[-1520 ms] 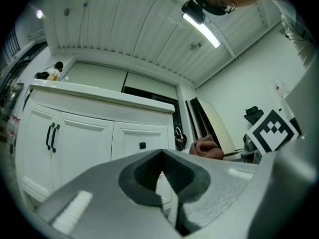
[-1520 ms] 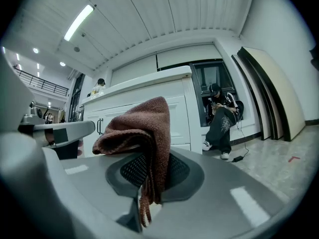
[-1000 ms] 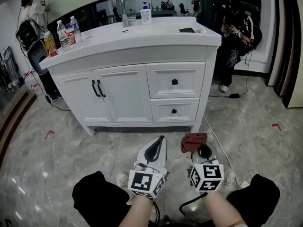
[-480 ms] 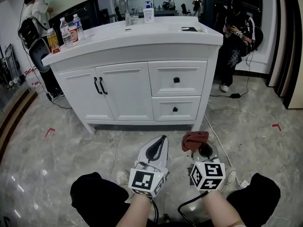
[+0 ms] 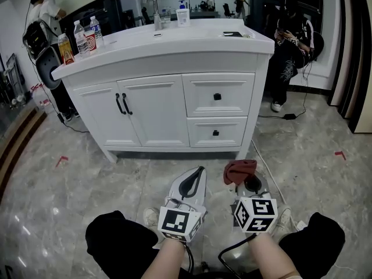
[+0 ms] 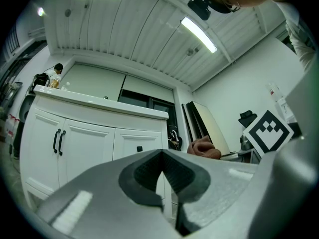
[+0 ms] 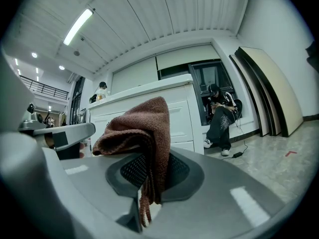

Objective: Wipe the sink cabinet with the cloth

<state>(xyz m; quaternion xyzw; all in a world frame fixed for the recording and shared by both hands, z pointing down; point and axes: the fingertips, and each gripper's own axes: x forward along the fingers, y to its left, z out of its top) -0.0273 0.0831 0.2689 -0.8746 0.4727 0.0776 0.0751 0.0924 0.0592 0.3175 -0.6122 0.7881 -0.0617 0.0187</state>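
A white sink cabinet point(image 5: 168, 106) with two doors and two drawers stands ahead on the floor; it also fills the left of the left gripper view as the cabinet point(image 6: 79, 143). My right gripper point(image 5: 243, 178) is shut on a reddish-brown cloth point(image 5: 239, 171), which bunches up over the jaws as the cloth point(image 7: 142, 133) in the right gripper view. My left gripper point(image 5: 196, 173) is shut with nothing in it, low above the floor beside the right one. Both are well short of the cabinet.
Bottles point(image 5: 81, 36), a faucet point(image 5: 153, 7) and a soap dispenser point(image 5: 182, 15) stand on the countertop. A seated person point(image 5: 288, 45) is at the cabinet's right, another person point(image 5: 40, 16) at the back left. A cable point(image 5: 264, 170) runs along the marble floor.
The view has shifted slightly, so the cabinet sits a little lower and nearer in frame. Both grippers hold about the same place, the cloth still clamped.
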